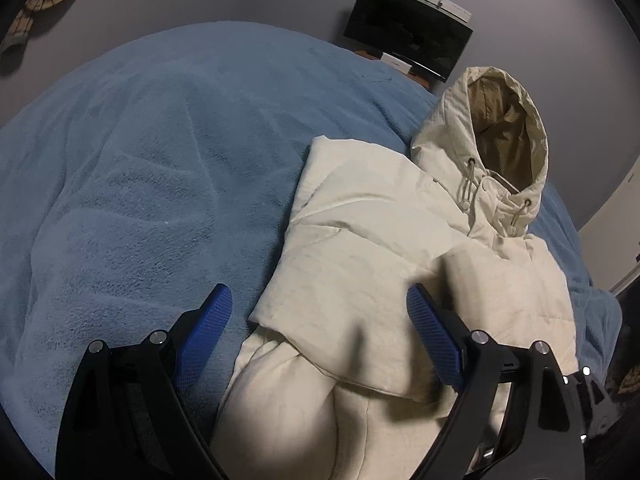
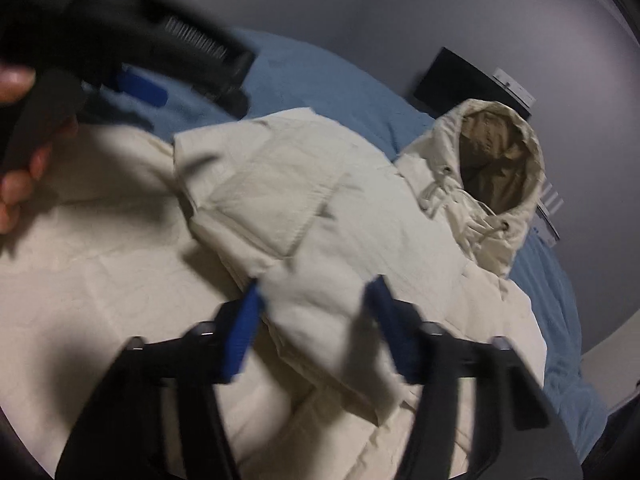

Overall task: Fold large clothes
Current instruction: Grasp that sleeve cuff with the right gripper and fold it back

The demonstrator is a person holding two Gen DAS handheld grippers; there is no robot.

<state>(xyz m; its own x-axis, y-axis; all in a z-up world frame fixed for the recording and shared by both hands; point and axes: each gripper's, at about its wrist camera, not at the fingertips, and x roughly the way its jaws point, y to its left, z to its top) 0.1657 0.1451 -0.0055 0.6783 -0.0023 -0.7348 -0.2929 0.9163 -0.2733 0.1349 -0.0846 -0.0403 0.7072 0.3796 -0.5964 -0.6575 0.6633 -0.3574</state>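
a cream hooded jacket (image 1: pixel 384 248) is spread on a blue blanket (image 1: pixel 140 168). the left gripper (image 1: pixel 320 328) is held wide, jacket edge between its jaws, untouched. a folded sleeve (image 2: pixel 316 312) is seen between the right gripper (image 2: pixel 316 308) jaws; contact cannot be told through blur.

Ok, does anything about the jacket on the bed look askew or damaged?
No damage shows. The cream jacket lies on the blue blanket, one sleeve folded across its front. The hood stands propped open rather than flat, the only untidy part.
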